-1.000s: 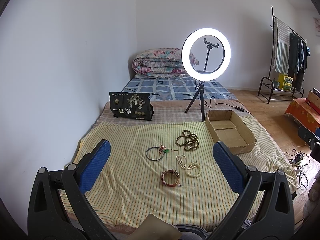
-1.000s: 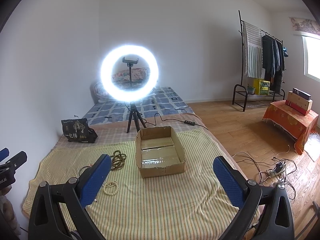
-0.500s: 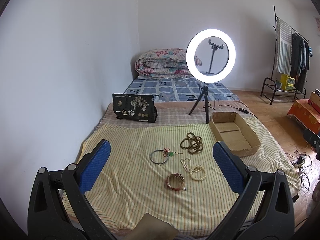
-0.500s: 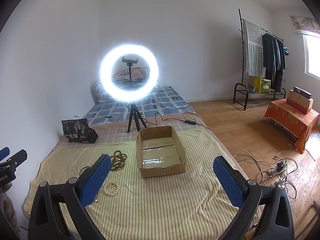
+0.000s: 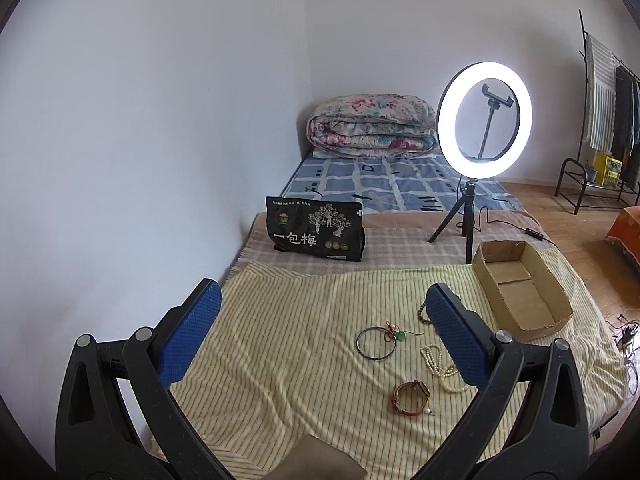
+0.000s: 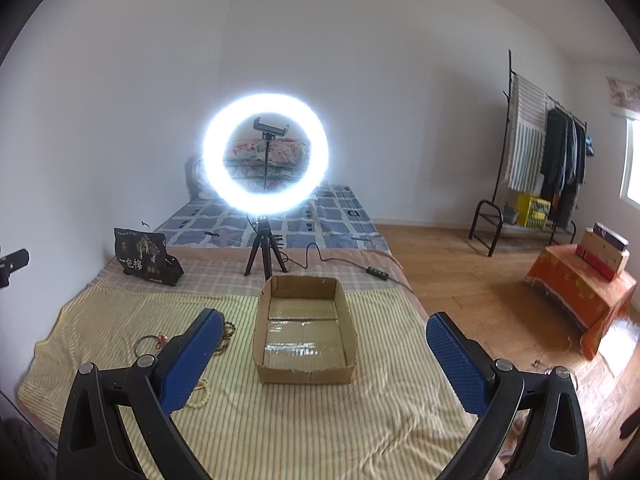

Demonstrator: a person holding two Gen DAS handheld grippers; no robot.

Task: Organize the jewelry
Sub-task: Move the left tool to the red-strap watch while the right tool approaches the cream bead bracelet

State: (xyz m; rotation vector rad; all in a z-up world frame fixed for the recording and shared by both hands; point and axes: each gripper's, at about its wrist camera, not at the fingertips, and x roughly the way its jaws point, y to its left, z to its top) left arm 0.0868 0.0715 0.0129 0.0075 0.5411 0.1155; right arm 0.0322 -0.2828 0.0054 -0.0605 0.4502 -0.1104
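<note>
In the left wrist view, the left gripper [image 5: 322, 336] fills the lower part of the frame, its two blue-padded fingers [image 5: 188, 336] spread wide with nothing between them. Beyond it, a yellow striped cloth [image 5: 288, 344] covers a low mattress. Four pieces of jewelry lie loose on the cloth at lower right of centre: a thin dark bangle [image 5: 375, 343] with a red and green charm, a cream bead necklace [image 5: 434, 360] just right of it, a red watch [image 5: 412, 396] below them, and brown beads [image 5: 422, 314] partly hidden behind the right finger. An open cardboard box [image 5: 520, 292] sits at the right, apart from the jewelry.

In the right wrist view, the right gripper [image 6: 320, 360] is likewise wide open and holds nothing. The cardboard box [image 6: 304, 376] lies at centre frame between its fingers, and a lit ring light [image 6: 266, 160] stands behind.
</note>
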